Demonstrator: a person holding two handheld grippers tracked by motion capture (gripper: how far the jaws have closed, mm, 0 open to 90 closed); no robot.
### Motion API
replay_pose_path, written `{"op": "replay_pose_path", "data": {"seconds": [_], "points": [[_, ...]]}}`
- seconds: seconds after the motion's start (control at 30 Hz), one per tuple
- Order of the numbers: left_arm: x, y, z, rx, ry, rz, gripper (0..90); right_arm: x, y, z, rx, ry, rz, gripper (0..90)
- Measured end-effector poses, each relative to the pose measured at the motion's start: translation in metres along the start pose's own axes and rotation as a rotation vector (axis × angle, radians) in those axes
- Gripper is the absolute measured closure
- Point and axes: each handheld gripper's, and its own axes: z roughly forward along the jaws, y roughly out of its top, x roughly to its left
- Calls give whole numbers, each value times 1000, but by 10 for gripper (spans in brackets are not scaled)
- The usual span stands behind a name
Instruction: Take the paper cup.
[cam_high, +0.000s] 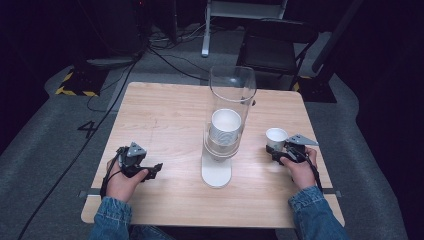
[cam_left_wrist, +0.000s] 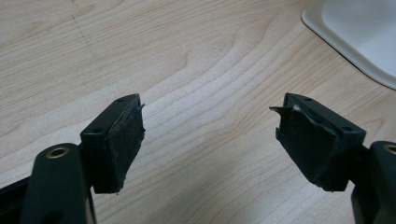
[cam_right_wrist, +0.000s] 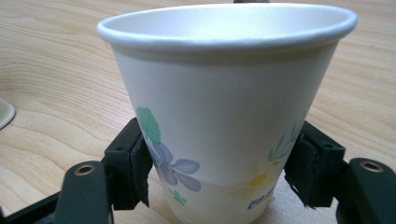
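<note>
My right gripper (cam_high: 286, 151) clamps a flowered paper cup (cam_right_wrist: 224, 116) upright between its jaws, low on the bench (cam_high: 165, 120) right of the clear cup dispenser (cam_high: 227, 120). My left gripper (cam_left_wrist: 210, 140), jaws apart and empty, rests on the dispenser's other side.

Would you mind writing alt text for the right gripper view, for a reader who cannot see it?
A white paper cup with a printed flower pattern stands upright between the two black jaws of the right claw, whose pads press its lower sides. Behind it lies a light wooden table.
</note>
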Motion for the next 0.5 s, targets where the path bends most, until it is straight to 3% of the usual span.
{"op": "replay_pose_path", "data": {"seconds": [0.37, 0.5], "points": [[0, 1, 1, 2, 0, 0, 230, -1, -2, 0, 33, 9, 25, 301], [0, 1, 1, 3, -7, -5, 231, 0, -3, -1, 39, -4, 36, 215]]}}
